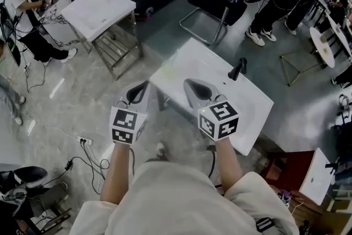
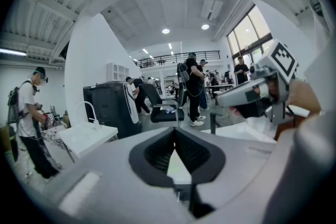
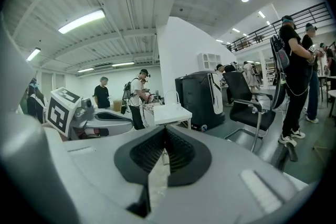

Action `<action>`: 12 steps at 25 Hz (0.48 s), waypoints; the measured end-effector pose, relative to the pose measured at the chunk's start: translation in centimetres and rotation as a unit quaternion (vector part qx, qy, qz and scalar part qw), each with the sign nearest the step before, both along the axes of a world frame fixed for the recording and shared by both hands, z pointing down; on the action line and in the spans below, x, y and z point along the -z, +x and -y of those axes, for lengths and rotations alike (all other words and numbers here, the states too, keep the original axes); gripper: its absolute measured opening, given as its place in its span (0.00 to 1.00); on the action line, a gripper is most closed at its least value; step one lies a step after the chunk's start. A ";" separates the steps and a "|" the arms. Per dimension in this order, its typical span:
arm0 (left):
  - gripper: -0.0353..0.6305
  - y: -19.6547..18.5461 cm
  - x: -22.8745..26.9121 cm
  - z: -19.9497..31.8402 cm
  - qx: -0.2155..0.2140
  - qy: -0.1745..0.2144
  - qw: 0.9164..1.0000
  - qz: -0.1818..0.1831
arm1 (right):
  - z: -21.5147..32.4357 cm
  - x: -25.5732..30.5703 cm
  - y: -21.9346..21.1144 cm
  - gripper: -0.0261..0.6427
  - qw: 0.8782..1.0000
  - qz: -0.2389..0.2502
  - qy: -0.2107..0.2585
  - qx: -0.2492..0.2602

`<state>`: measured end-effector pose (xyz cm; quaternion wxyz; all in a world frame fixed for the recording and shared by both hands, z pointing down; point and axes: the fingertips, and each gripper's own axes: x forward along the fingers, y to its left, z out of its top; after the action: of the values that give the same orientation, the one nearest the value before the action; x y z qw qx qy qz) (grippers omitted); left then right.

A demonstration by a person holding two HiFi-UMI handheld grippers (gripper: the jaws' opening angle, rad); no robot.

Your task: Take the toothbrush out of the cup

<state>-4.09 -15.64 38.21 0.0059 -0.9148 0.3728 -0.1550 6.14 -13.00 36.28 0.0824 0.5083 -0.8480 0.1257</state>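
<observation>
**A:** Toothbrush and cup, where?

**B:** Not in view. Nothing done yet. Left grey claw point(image 1: 146, 84) and right grey claw point(image 1: 188, 83) are pinched together, empty, near the white sink top point(image 1: 220, 82).

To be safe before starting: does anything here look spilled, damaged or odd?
Nothing spilled or damaged. The black faucet stands on the white washbasin. Oddly, no cup or toothbrush is in view.
</observation>
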 end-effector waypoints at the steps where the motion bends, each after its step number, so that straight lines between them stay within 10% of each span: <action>1: 0.05 -0.2 -0.2 0.7 0.000 -0.003 1.000 0.000 | 0.7 -0.3 -0.4 0.05 1.000 -0.003 -0.004 0.002; 12: 0.05 -2.8 -2.0 8.2 -0.009 -0.020 1.000 0.002 | 8.1 -2.0 -2.9 0.05 1.000 -0.015 -0.027 -0.004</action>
<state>-6.85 -23.82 40.23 -0.0104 -0.9177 0.3618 -0.1637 3.24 -21.13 38.25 0.1087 0.5114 -0.8407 0.1412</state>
